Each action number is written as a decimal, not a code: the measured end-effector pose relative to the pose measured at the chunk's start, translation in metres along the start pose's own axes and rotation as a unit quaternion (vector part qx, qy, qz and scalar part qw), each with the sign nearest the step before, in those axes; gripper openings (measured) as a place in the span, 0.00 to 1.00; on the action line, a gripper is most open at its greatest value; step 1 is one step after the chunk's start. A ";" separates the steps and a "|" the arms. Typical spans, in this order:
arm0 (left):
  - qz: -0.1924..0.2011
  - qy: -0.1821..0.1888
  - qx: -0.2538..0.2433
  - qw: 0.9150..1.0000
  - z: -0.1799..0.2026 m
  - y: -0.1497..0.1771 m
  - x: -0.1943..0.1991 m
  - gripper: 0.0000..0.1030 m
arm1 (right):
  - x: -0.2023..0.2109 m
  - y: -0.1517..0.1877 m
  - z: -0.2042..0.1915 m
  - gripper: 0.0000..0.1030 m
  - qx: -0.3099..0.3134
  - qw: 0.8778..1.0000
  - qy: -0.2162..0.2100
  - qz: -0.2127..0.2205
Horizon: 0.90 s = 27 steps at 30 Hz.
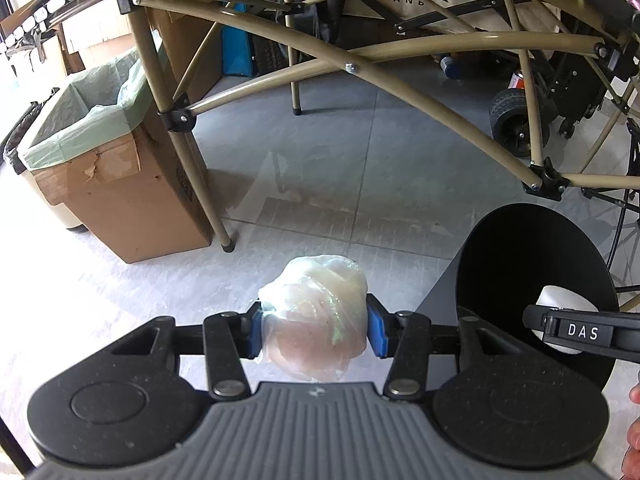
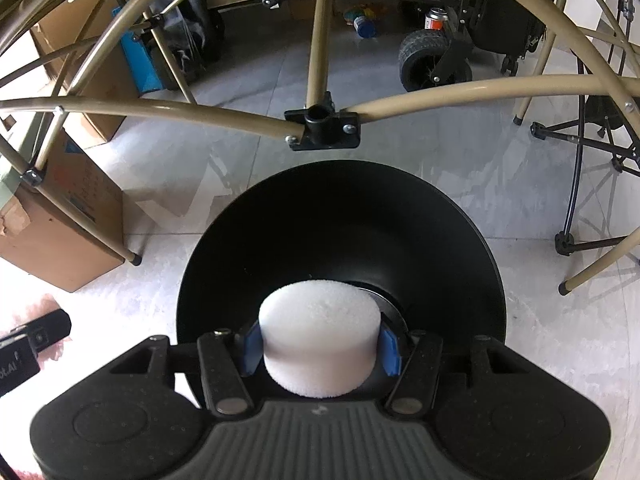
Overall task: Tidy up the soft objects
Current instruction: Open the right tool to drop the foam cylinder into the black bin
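My left gripper (image 1: 317,332) is shut on a crumpled ball of clear plastic film (image 1: 316,296), its blue pads (image 1: 256,332) pressing both sides. To its right stands a black bowl (image 1: 520,260) on a see-through tabletop. My right gripper (image 2: 320,350) is shut on a white foam cylinder (image 2: 320,320) and holds it low over the inside of the black bowl (image 2: 340,220), near the bowl's near side. In the left wrist view the right gripper (image 1: 576,332) shows from the side with the foam cylinder (image 1: 556,298) behind it.
Below the clear tabletop runs a tan tube frame (image 2: 328,124) over a grey tiled floor. A cardboard box lined with a green bag (image 1: 100,152) stands on the floor at left. A wheeled cart (image 2: 424,60) and black stand legs (image 2: 576,184) are at the back right.
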<state>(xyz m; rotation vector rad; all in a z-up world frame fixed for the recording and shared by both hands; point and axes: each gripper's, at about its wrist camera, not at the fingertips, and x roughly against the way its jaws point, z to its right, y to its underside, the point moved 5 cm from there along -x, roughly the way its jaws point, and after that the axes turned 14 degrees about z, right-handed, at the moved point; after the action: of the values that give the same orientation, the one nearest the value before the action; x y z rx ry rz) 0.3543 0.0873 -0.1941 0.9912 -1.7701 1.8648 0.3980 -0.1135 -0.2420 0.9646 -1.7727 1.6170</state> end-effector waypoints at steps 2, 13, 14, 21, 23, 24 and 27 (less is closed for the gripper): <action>0.001 0.000 0.001 1.000 -0.001 0.000 0.001 0.48 | 0.000 0.000 -0.001 0.57 0.001 1.000 0.001 -0.001; 0.000 0.001 0.003 1.000 -0.001 0.000 0.003 0.48 | 0.002 0.001 0.008 0.88 -0.010 1.000 0.009 -0.012; 0.000 0.002 0.003 1.000 -0.001 0.000 0.003 0.48 | 0.002 0.000 0.007 0.88 -0.010 1.000 0.009 -0.011; 0.002 0.006 0.002 1.000 0.002 0.000 0.005 0.48 | 0.006 0.000 0.008 0.89 -0.007 1.000 0.005 -0.009; 0.002 0.007 0.003 1.000 0.003 0.000 0.005 0.48 | 0.007 0.000 0.009 0.91 -0.005 1.000 0.003 -0.007; 0.001 0.008 0.003 1.000 0.003 -0.001 0.005 0.48 | 0.008 0.000 0.009 0.92 -0.004 1.000 0.002 -0.006; 0.002 0.010 0.005 1.000 0.004 -0.002 0.008 0.48 | 0.013 0.001 0.010 0.94 0.001 1.000 -0.001 -0.004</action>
<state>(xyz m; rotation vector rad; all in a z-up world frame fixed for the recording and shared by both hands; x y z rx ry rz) 0.3512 0.0818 -0.1876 0.9697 -1.7527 1.8820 0.3905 -0.1252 -0.2336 0.9736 -1.7680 1.6137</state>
